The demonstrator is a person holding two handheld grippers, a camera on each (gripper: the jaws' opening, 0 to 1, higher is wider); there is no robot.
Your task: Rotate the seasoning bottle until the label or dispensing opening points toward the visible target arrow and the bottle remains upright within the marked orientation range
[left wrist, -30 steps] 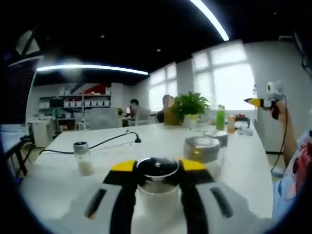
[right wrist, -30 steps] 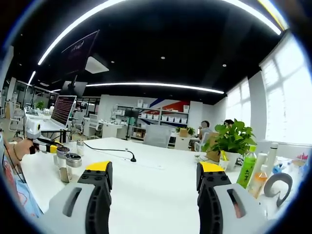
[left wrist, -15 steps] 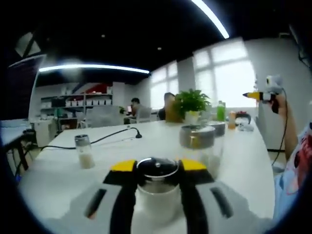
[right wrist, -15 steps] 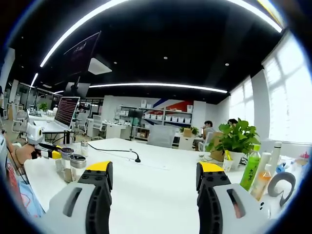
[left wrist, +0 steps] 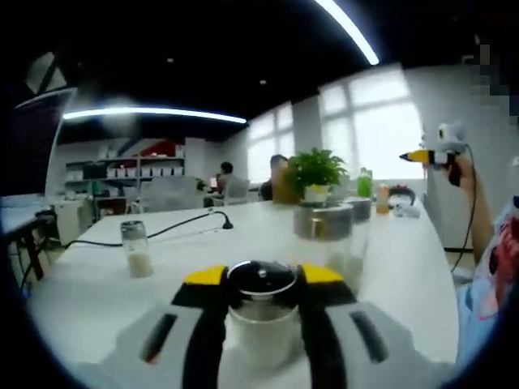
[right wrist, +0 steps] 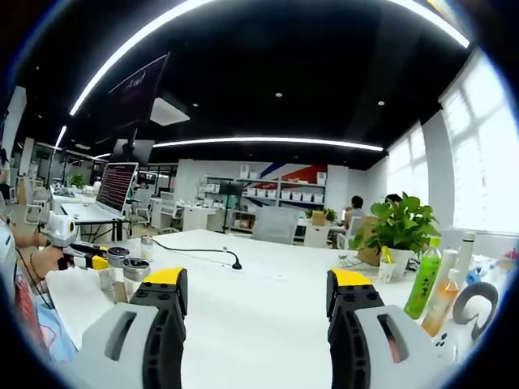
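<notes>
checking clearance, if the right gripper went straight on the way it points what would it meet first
Nothing close, it seems: the right gripper is open and empty, with bare white table ahead. The black cable lies farther on, slightly to one side; depth is unclear.

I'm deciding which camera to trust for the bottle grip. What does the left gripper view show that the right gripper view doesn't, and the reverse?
The left gripper view alone gives the close grip: the left gripper shut on the seasoning bottle. The right gripper view alone has the right gripper open over bare table, and a laptop. Both share the potted plant, the green drink bottle and the black cable.
</notes>
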